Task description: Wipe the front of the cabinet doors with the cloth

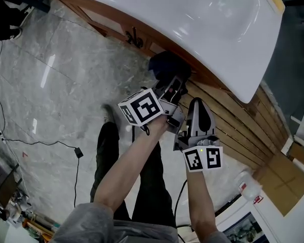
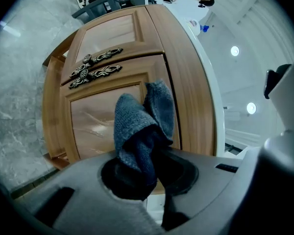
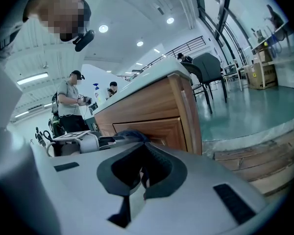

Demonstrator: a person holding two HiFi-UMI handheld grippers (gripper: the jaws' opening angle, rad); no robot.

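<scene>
In the left gripper view, a blue-grey cloth (image 2: pixel 142 126) bunches out of my left gripper (image 2: pixel 147 173), which is shut on it. The cloth sits against the panel of a wooden cabinet door (image 2: pixel 100 119), just below the paired ornate metal handles (image 2: pixel 95 68). The head view shows the same dark cloth (image 1: pixel 166 66) at the cabinet (image 1: pixel 142 34) under a white countertop (image 1: pixel 207 19), with the left gripper (image 1: pixel 176 86) behind it. My right gripper (image 1: pixel 198 105) hangs beside the left one, off the cabinet. Its jaws (image 3: pixel 142 175) are shut with nothing between them.
Slatted wooden boards (image 1: pixel 243 128) run along the cabinet base to the right, with cardboard (image 1: pixel 281 186) and a white bottle (image 1: pixel 247 184) beyond. A black cable (image 1: pixel 40 143) lies on the marble floor. A person (image 3: pixel 71 106) and chairs (image 3: pixel 208 70) stand further off.
</scene>
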